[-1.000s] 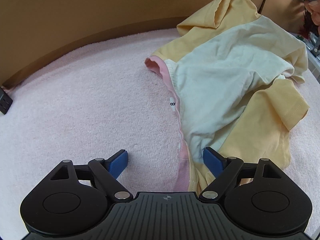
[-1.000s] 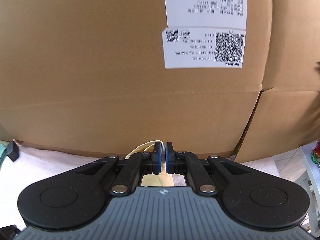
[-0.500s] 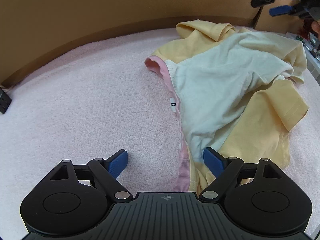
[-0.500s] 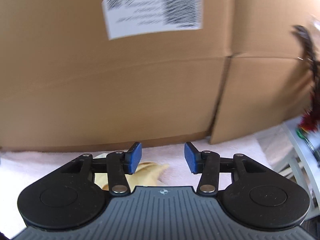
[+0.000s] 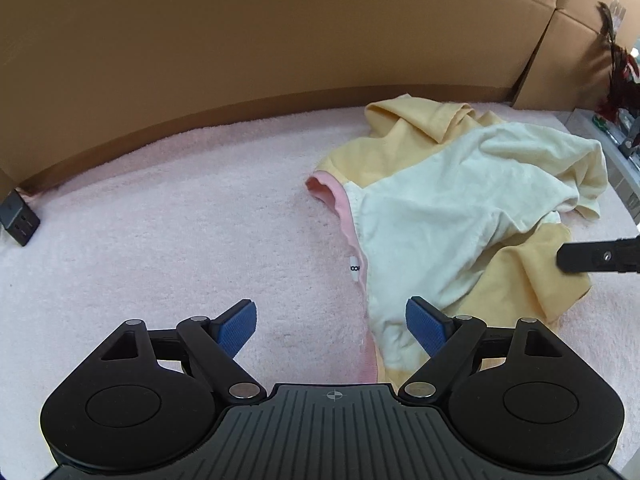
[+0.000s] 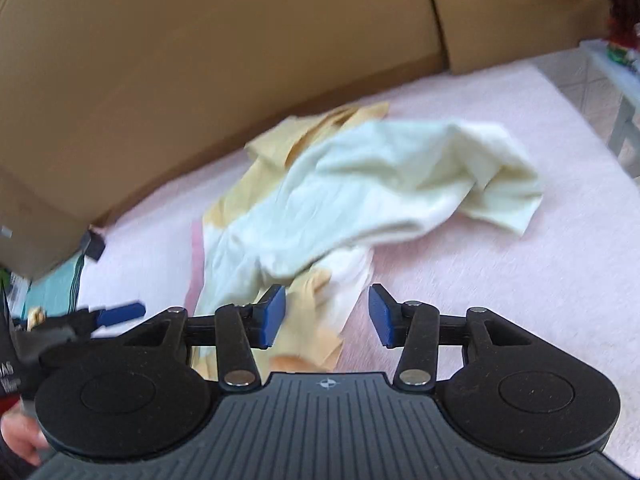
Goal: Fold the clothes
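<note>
A crumpled garment [image 5: 440, 216], yellow with a cream front and pink neck trim, lies on the pink towel [image 5: 160, 240]. My left gripper [image 5: 331, 316] hovers open over the towel, its right pad above the garment's near edge and nothing between its pads. In the right wrist view the garment [image 6: 360, 184] spreads ahead. My right gripper [image 6: 326, 312] hangs over its near yellow part with jaws closing, and the pads press on nothing. One right finger [image 5: 596, 256] shows at the left view's right edge. A blue pad of the left gripper [image 6: 120, 312] shows at far left.
Large cardboard boxes [image 5: 240, 60] wall off the back of the towel. A small black adapter [image 5: 18, 220] sits at the towel's far left edge. A white side table [image 6: 616, 80] stands beyond the towel on the right. A teal cloth [image 6: 52, 288] lies off the left edge.
The right gripper let go of the garment's yellow edge, which dropped onto the towel. It then swung down to the garment's right side. The left gripper stayed open and barely moved.
</note>
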A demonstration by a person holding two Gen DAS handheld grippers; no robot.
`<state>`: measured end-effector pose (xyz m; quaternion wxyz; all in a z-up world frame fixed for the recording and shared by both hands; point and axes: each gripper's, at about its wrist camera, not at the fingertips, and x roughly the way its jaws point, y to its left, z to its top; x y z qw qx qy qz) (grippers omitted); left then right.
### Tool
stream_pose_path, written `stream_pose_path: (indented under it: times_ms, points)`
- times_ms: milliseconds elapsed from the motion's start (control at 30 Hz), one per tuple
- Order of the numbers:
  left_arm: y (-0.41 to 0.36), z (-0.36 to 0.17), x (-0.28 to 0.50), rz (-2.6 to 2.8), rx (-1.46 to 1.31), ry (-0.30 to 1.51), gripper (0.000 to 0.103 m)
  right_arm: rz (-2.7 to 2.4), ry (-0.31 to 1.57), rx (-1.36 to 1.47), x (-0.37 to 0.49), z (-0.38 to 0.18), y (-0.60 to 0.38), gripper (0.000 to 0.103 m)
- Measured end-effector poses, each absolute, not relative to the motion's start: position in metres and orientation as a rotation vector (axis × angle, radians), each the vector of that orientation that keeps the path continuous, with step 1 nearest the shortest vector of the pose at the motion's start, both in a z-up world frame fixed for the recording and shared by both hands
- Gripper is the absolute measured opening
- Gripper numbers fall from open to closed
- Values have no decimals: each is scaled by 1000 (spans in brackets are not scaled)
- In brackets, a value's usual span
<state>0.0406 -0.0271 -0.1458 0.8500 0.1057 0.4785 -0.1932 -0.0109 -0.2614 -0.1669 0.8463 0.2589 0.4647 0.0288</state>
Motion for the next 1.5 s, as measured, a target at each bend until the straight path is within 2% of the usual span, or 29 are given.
stream_pose_path:
  times_ms: [33, 67, 200, 767, 833, 900, 933, 967, 1000, 1267, 1333, 1400, 1433, 1500]
  points:
    - [-26, -145, 39, -408, 226, 1007, 90, 92, 994, 558, -11, -169, -261, 12]
    - [-25, -145, 37, -405, 228, 1006, 90, 120, 1013, 563, -12, -170, -258, 5]
    - [-14, -142, 32, -378, 222, 1002, 90, 238, 1064, 541, -19, -168, -237, 5]
    - [69, -134, 23, -158, 94, 1014, 90, 775, 1088, 890, 19, -150, -165, 5]
    - [72, -134, 23, -147, 81, 1012, 90, 765, 1128, 845, 22, -154, -160, 6]
    - [75, -133, 24, -153, 68, 1012, 90, 718, 1212, 687, 22, -155, -152, 12]
    - [73, -131, 23, -168, 65, 1010, 90, 694, 1242, 602, 21, -155, -149, 16]
    - [70, -130, 22, -183, 63, 1008, 90, 674, 1255, 521, 21, -153, -148, 27]
    - [66, -128, 21, -202, 68, 1002, 90, 654, 1267, 440, 20, -151, -147, 29]
    - [11, -130, 3, -385, 215, 960, 90, 521, 1175, 353, 38, -103, -213, 29]
    - [-3, -136, -4, -422, 297, 950, 80, 488, 1130, 323, 49, -91, -222, 29]
    - [-16, -140, -11, -467, 352, 961, 50, 470, 1081, 280, 64, -82, -224, 30]
    - [-21, -143, -13, -488, 370, 972, 39, 465, 1057, 238, 70, -80, -221, 30]
    - [-29, -146, -20, -513, 411, 965, 36, 486, 1029, 113, 82, -80, -203, 31]
